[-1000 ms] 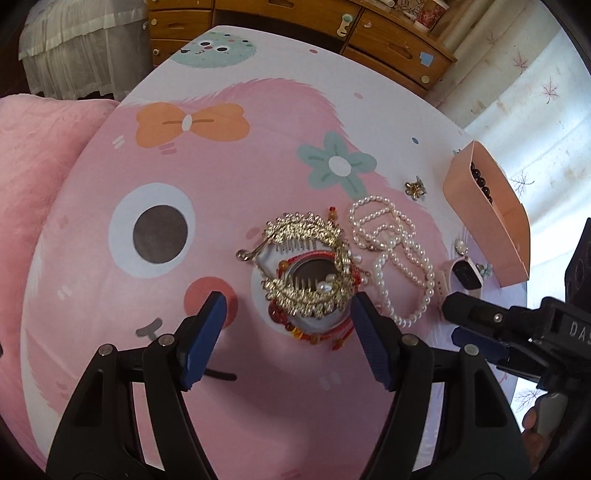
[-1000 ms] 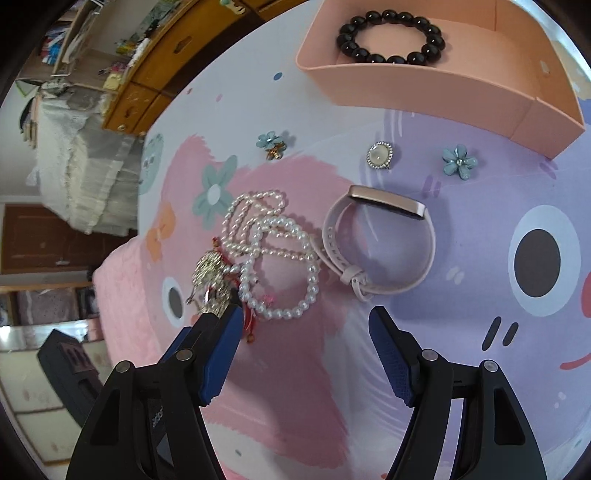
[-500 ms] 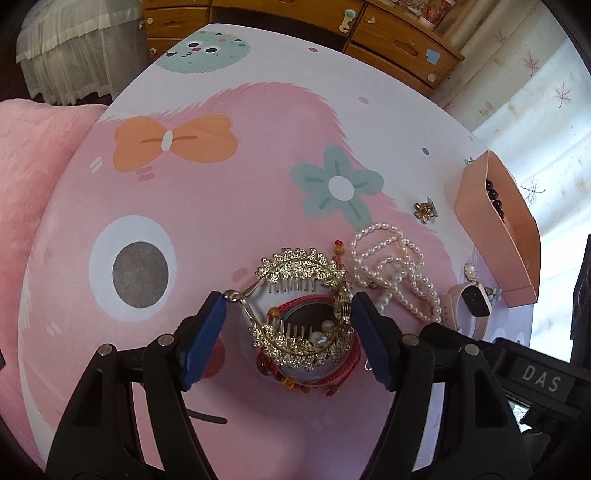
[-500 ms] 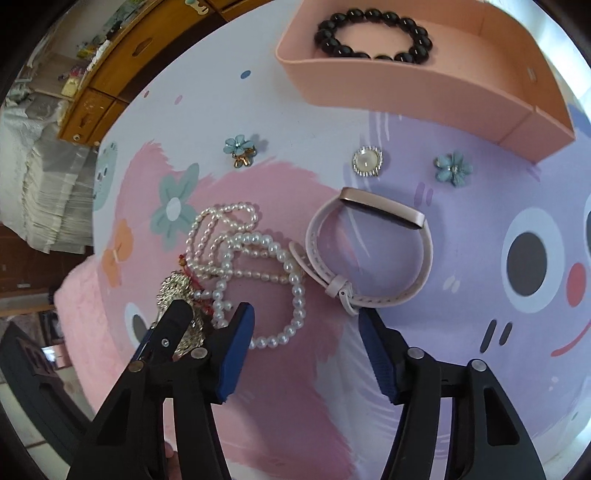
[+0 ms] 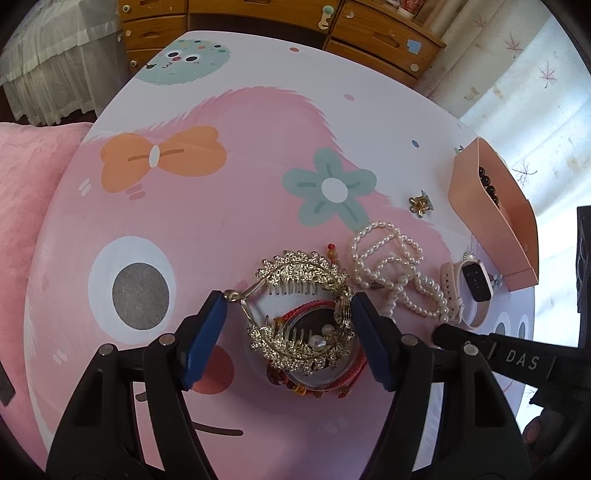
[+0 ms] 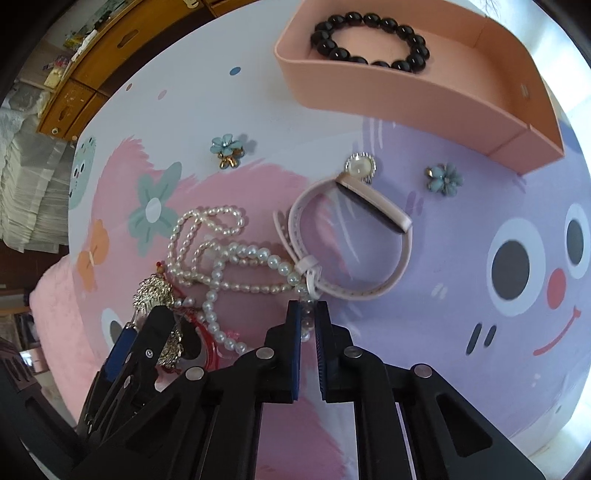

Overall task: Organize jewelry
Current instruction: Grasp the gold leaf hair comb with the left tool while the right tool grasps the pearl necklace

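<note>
My left gripper point(image 5: 288, 332) is open, its blue pads on either side of a gold hair comb point(image 5: 303, 291) that lies on a red beaded bracelet point(image 5: 317, 384). My right gripper point(image 6: 308, 334) is shut on the near end of the white pearl necklace point(image 6: 221, 254), which stretches to the left; the necklace also shows in the left wrist view point(image 5: 391, 266). A pink smartwatch point(image 6: 351, 240) lies just beyond the right fingertips. The pink tray point(image 6: 406, 96) at the far side holds a black bead bracelet point(image 6: 369, 40).
A blue flower clip point(image 6: 227, 149), a pearl brooch point(image 6: 360, 166) and another blue flower clip point(image 6: 445, 179) lie between the watch and the tray. A wooden dresser point(image 5: 295, 22) stands beyond the table. A pink cushion point(image 5: 26, 192) is at the left.
My right gripper has closed on the pearl necklace and pulled it taut. My left gripper has moved forward so its pads flank the gold comb.
</note>
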The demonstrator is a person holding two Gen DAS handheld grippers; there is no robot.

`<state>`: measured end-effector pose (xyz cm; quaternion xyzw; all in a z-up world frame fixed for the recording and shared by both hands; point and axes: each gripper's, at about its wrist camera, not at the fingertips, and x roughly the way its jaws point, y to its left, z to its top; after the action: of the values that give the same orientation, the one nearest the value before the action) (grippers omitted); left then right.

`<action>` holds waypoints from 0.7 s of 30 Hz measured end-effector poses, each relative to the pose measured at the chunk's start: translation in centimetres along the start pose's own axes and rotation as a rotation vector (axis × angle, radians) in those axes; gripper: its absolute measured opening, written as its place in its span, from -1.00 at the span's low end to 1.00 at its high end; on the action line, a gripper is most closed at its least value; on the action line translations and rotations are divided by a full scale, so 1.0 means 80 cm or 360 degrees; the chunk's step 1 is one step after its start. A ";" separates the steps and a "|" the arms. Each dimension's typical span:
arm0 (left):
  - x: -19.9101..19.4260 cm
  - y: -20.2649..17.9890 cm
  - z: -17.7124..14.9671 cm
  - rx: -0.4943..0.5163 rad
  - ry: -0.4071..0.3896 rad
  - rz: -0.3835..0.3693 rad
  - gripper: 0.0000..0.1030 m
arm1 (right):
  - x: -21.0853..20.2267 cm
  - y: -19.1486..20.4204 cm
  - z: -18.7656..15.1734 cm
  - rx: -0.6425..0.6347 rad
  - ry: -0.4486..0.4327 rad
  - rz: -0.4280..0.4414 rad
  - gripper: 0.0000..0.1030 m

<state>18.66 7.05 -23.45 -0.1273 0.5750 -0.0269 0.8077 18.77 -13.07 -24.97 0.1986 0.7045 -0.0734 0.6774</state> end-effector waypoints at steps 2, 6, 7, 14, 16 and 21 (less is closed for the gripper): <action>-0.001 0.005 -0.001 -0.0012 0.0001 -0.0018 0.29 | -0.002 0.000 -0.006 0.0019 0.0019 0.0034 -0.86; -0.010 0.016 -0.004 -0.0007 -0.0017 -0.0044 0.29 | -0.014 -0.005 -0.030 0.0012 0.0008 0.0081 -0.86; -0.013 0.018 -0.004 -0.0001 -0.0025 -0.0051 0.29 | -0.015 -0.002 -0.038 0.0011 0.0003 0.0090 -0.86; -0.037 0.018 -0.016 0.0060 -0.0089 -0.0133 0.29 | -0.033 -0.026 -0.062 0.0073 -0.0036 0.0087 -0.86; -0.046 0.016 -0.021 0.0078 -0.0119 -0.0173 0.29 | -0.030 -0.029 -0.064 0.0088 -0.0057 0.0081 -0.84; -0.064 0.010 -0.033 0.0109 -0.0165 -0.0233 0.29 | -0.029 -0.033 -0.062 -0.0004 -0.0092 0.0108 -0.60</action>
<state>14.38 8.38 -19.70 -0.1425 0.5203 -0.0989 0.8362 13.16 -14.04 -22.74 0.2193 0.6776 -0.0553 0.6998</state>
